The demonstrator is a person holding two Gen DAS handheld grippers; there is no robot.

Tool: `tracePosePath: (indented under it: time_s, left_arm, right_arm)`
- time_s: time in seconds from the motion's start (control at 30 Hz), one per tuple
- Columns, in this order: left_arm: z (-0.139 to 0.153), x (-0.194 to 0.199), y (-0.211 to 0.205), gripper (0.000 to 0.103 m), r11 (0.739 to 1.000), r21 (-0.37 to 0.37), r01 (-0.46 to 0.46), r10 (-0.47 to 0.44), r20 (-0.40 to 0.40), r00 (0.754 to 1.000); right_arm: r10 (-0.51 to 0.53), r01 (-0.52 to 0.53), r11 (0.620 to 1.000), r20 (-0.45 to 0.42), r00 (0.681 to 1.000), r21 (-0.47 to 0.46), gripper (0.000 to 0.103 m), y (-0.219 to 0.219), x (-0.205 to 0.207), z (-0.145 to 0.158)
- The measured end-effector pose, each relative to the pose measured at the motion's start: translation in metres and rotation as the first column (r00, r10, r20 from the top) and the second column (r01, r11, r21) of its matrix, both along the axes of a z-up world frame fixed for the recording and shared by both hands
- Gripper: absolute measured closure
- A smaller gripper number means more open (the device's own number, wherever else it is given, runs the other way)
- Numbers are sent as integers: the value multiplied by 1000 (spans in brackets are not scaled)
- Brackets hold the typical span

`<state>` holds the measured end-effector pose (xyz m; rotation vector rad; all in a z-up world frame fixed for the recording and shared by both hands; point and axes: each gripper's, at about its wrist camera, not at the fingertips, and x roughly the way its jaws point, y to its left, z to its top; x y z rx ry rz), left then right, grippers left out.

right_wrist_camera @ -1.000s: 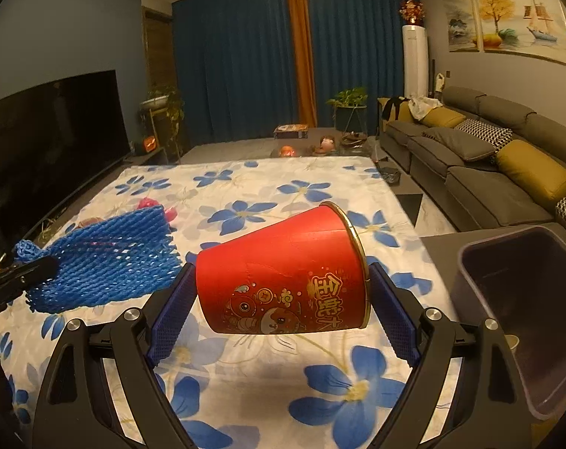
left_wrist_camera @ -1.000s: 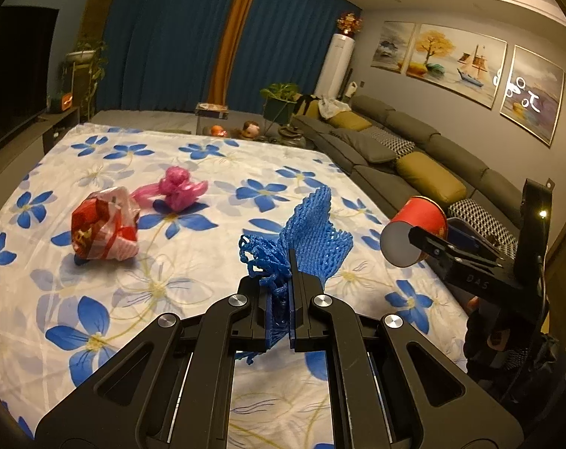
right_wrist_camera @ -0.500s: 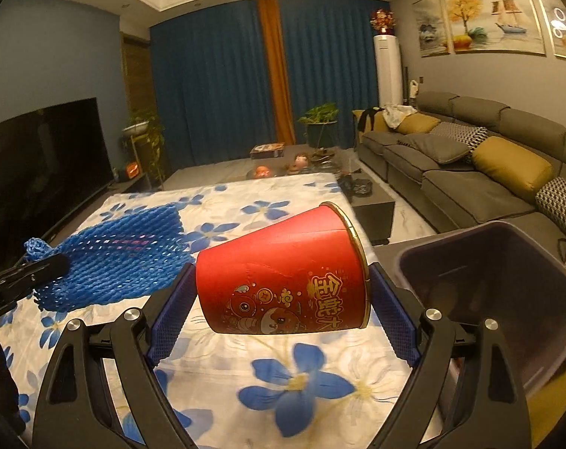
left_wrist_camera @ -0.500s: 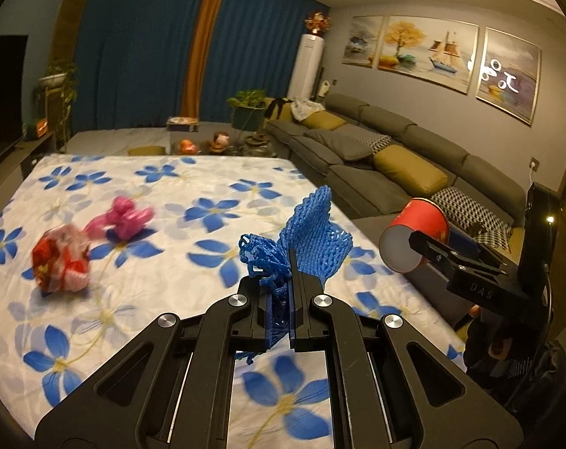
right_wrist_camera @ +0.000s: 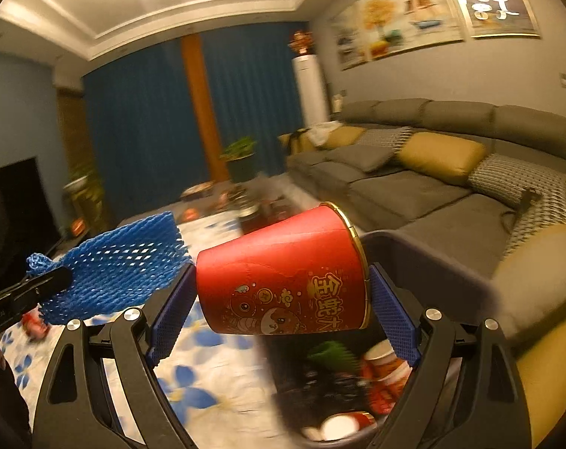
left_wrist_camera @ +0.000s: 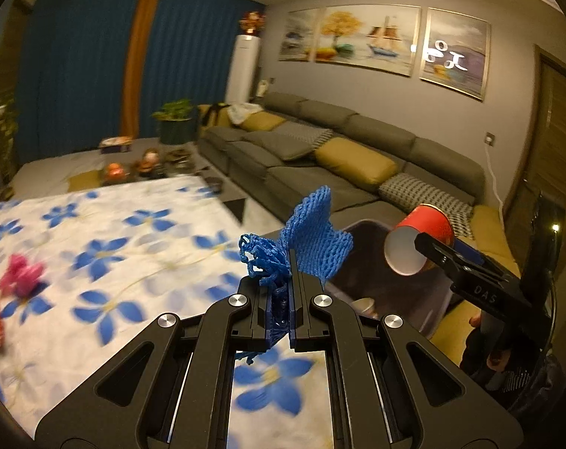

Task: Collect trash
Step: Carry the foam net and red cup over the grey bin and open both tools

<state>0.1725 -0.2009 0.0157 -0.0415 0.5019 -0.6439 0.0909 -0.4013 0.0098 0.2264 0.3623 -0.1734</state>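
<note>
**Both tools loaded, bin just ahead**

Left tool [left_wrist_camera: 291, 262] of mine is pinched nearly closed on the blue foam net [left_wrist_camera: 313, 243], which sticks up out of the tips in a crumpled fan, with a frayed knot of mesh on its left side. From the right wrist camera the same net [right_wrist_camera: 114, 269] juts in from the left edge, flat and wide, just beside the cup.

In my right tool [right_wrist_camera: 281, 292], spread wide, sits the red paper cup [right_wrist_camera: 283, 280]; its blue pads press on the cup's base and rim, so the cup lies sideways, gold rim to the right. From the left wrist camera I see the cup's [left_wrist_camera: 419, 239] white bottom facing me.

Below and beyond the cup is the dark trash bin [right_wrist_camera: 425, 258], already holding cups and other scraps. In the left view the bin [left_wrist_camera: 414, 292] lies right behind the net, beside the worktop's edge.

The flowered cloth [left_wrist_camera: 114, 262] covers the worktop, and a blurred pink scrap [left_wrist_camera: 21, 273] lies on it at the far left. Behind the bin runs the grey sofa [right_wrist_camera: 432, 172] with yellow cushions.
</note>
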Motion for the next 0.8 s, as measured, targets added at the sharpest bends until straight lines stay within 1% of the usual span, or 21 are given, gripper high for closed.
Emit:
tracePosePath:
  time_s: [0.03, 0.23, 0.37, 0.6, 0.8]
  left_arm:
    - [0, 3, -15, 98, 1000, -5, 23, -23, -1, 1000]
    - [-10, 15, -76, 98, 993, -7, 116, -116, -13, 993]
    - [-19, 21, -104, 98, 989, 0, 151, -151, -28, 988]
    - [-31, 33, -135, 98, 983, 11, 185, -185, -52, 981]
    - [-38, 38, -147, 98, 980, 8, 200, -199, -73, 977]
  right_arm:
    - [-16, 16, 1000, 1, 1000, 2, 17, -7, -4, 0]
    - [-92, 92, 996, 2, 996, 2, 17, -36, -15, -3]
    - [-114, 114, 994, 1, 994, 4, 17, -46, -18, -5]
    - [-142, 142, 990, 14, 990, 17, 17, -64, -17, -4]
    - [-159, 158, 987, 16, 987, 26, 17, -72, -15, -5]
